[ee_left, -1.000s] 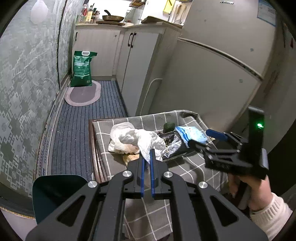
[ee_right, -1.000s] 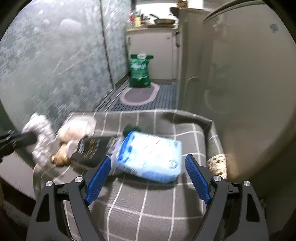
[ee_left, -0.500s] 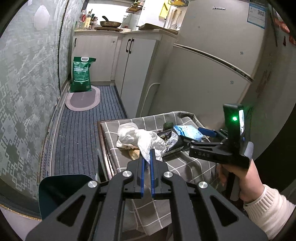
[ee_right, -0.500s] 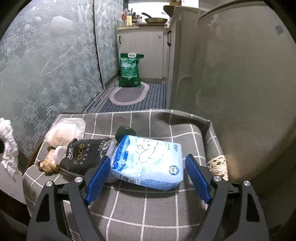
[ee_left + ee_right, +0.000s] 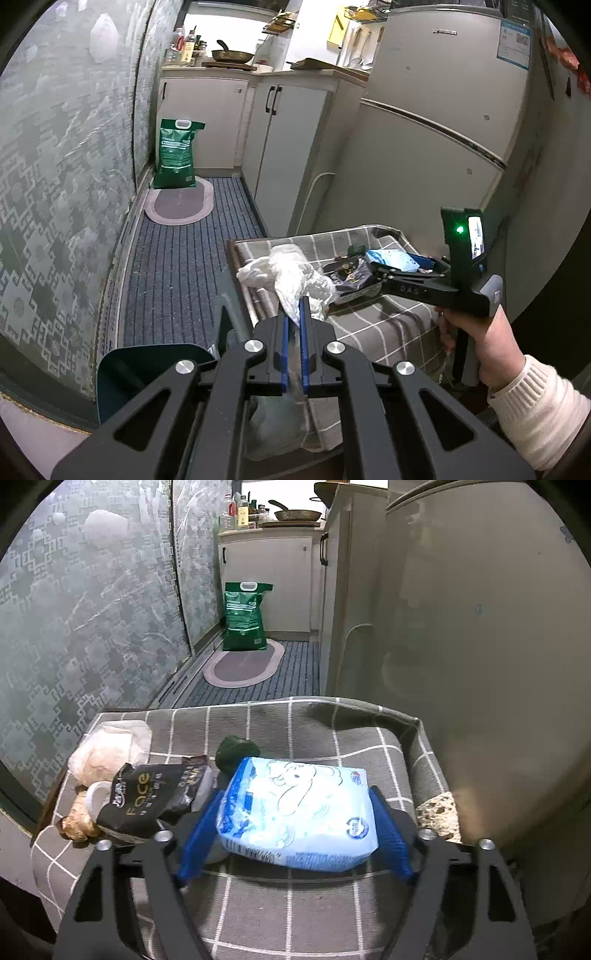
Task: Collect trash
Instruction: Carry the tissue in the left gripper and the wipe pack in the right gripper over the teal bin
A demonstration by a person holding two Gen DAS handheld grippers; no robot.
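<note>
My right claw point(image 5: 295, 834) has just been closing around the blue tissue pack point(image 5: 299, 812); my left claw point(image 5: 293, 325), clenched on crumpled white plastic point(image 5: 291, 273), carries it off the table point(image 5: 295, 915).

Right of the right gripper point(image 5: 295, 834) the refrigerator point(image 5: 480, 646) stands close; its jaws have just been closing around the blue tissue pack point(image 5: 299, 812), a black packet point(image 5: 155, 794) crowds its left, and bare checked cloth point(image 5: 314, 731) lies ahead.

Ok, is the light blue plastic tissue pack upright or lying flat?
Lying flat: light blue plastic tissue pack rests broad face up on grey checked cloth.
</note>
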